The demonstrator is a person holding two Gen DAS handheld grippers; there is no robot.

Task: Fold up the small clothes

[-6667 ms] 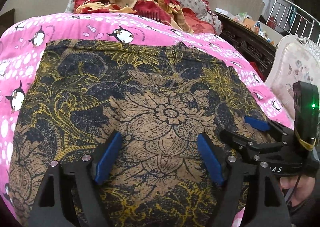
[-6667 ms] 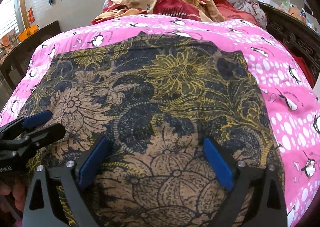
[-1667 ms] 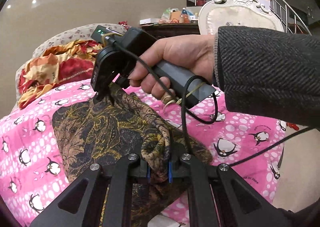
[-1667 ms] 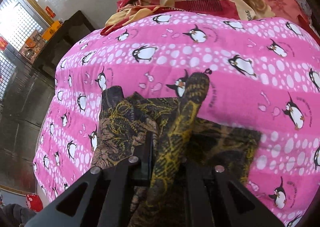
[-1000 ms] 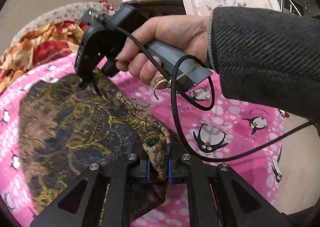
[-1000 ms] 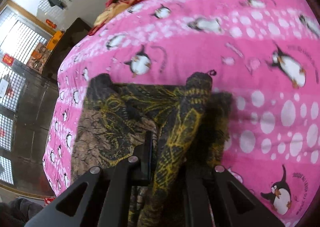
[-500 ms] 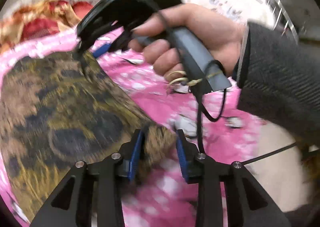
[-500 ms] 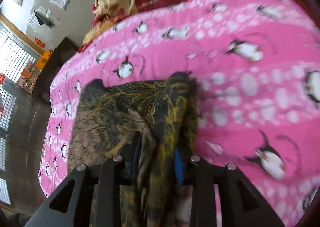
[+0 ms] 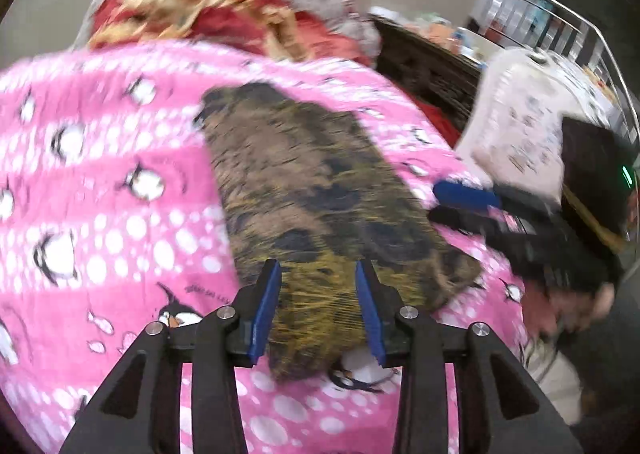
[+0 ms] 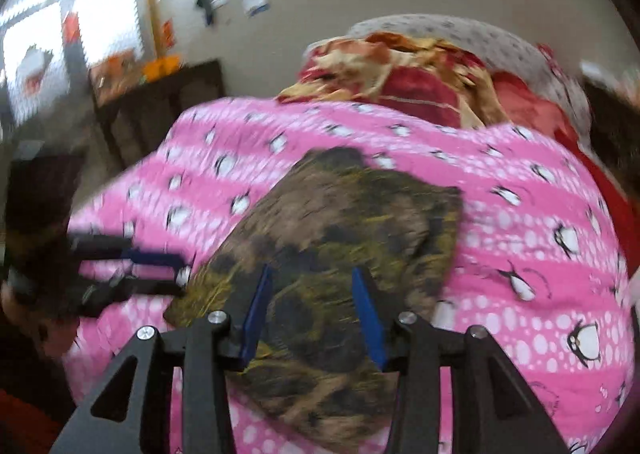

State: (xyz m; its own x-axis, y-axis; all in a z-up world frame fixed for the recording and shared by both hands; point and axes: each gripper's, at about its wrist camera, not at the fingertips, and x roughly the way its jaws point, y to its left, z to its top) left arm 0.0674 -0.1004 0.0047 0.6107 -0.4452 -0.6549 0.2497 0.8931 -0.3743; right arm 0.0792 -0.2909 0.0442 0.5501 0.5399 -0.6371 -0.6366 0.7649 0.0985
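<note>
Here, left wrist view: the dark floral cloth [image 9: 320, 198] lies folded into a long strip on the pink penguin blanket [image 9: 100, 214] covering the bed, its long axis running from the near end by the camera up and slightly leftward to the far end. The left claw [image 9: 318, 306] has just been opening; its blue pads stand spread to either side of the cloth's near end, not pressing on it. The right claw [image 9: 460, 202] enters from the right edge, held in a hand [image 9: 568, 306], just beside the strip's right margin; motion blur hides its gap here. A red and orange bundle [image 9: 208, 10] sits at the bed's far end. Right wrist view: the cloth [image 10: 340, 238] runs from the near end up and slightly rightward. The right claw [image 10: 310, 306] has likewise just been opening, pads apart above the cloth, nothing pinched. The left claw [image 10: 160, 274] reaches in from the left, its tips at the cloth's left edge. No containers appear in either view.
</note>
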